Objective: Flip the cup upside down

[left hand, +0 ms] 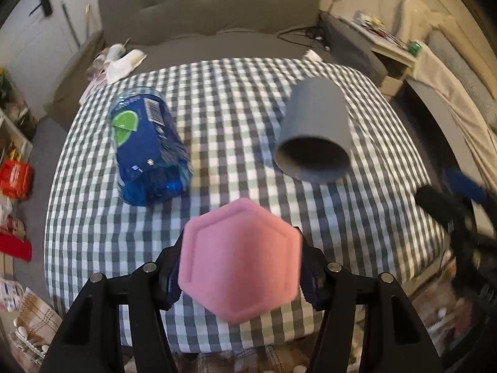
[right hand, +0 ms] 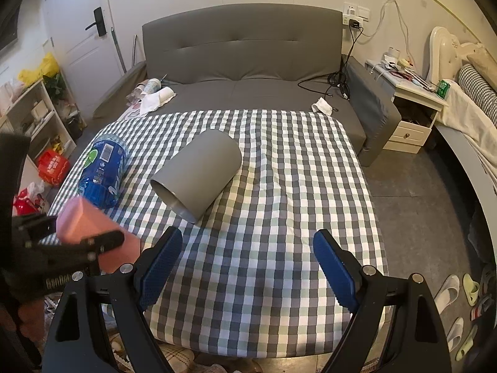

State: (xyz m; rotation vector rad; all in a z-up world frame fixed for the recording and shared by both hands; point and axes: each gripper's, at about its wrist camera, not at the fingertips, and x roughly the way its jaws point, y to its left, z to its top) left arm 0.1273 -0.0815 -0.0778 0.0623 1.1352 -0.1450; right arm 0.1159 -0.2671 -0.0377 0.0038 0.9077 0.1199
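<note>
My left gripper (left hand: 240,272) is shut on a pink hexagonal cup (left hand: 240,261), whose flat base faces the camera; it is held above the checkered table's near edge. In the right wrist view the pink cup (right hand: 84,220) shows at the left in that gripper. My right gripper (right hand: 248,264) is open and empty above the table's near edge. A grey cup (left hand: 313,133) lies on its side on the cloth, mouth toward me; it also shows in the right wrist view (right hand: 198,174).
A blue plastic bottle (left hand: 149,146) lies on its side at the left of the checkered cloth (left hand: 233,99); it also shows in the right wrist view (right hand: 102,171). A grey sofa (right hand: 245,59) stands behind the table. A nightstand (right hand: 410,108) and bed are at the right; shelves at the left.
</note>
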